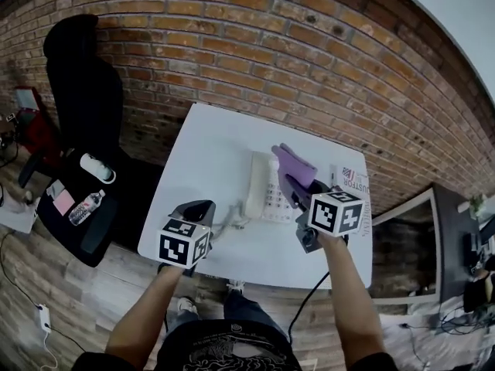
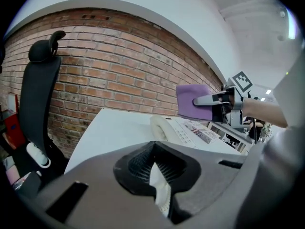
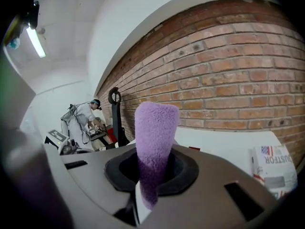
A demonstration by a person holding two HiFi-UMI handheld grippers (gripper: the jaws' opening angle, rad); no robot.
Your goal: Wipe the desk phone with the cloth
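Over the middle of the white bench, the right gripper has its fingers clamped on the purple cloth, held just above the desk phone and not touching it, so I judge the wiping is mostly left to do; the cream phone lies flat, handset cradled, no dirt visible, while the left gripper sits near the front edge, fingers together on nothing
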